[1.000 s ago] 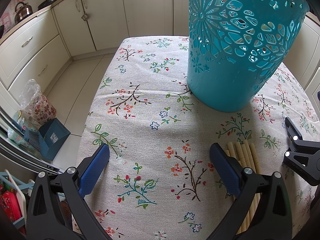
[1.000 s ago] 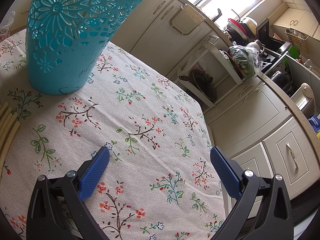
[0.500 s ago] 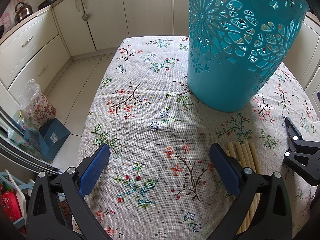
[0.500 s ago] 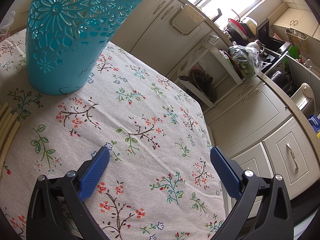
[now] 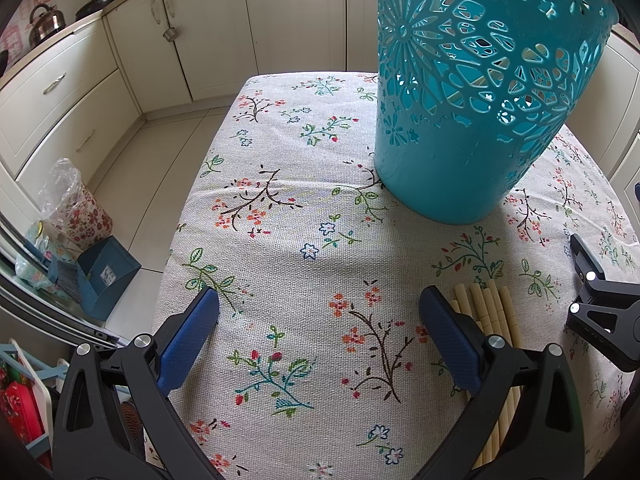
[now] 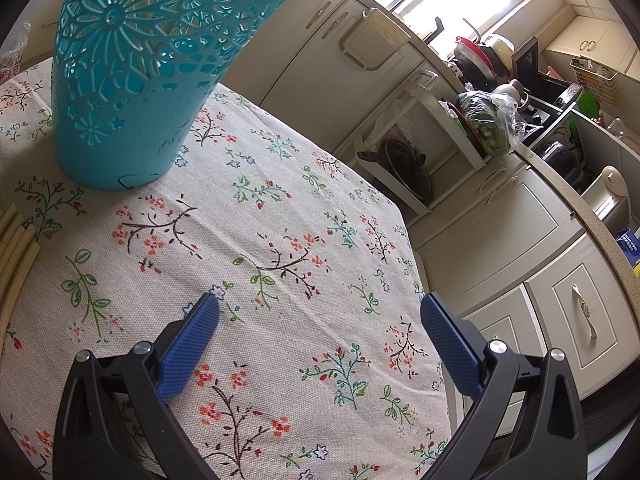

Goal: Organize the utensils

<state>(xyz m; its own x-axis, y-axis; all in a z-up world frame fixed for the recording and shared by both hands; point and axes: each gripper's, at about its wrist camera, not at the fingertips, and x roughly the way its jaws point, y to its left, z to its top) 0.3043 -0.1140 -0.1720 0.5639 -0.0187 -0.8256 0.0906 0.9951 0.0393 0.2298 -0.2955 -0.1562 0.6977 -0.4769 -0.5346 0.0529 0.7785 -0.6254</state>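
- Presently, the chopsticks [image 5: 490, 312], a pale bundle, lay flat on the tablecloth [image 5: 304, 208] just beside the left gripper's right finger, near the foot of the teal basket [image 5: 472, 92]; their near ends were hidden under the gripper.
- Handling, as judged: light, stiff, smooth and apt to roll or scatter; best pinched across the bundle near mid-length.
- Teal basket: upright, perforated plastic, likely light and easily tipped; seemingly the receptacle.
- Left gripper [image 5: 320, 340]: jaws spread wide, holding nothing, above the cloth.
- Right gripper [image 6: 320, 340]: jaws likewise spread, empty, well apart from the chopsticks [image 6: 16, 240] at the far left of its view.
- Surface: floral woven cloth, soft, slightly creased.
- Room: kitchen, cream cabinets [image 5: 200, 40], tiled floor, cluttered counter [image 6: 520, 92].
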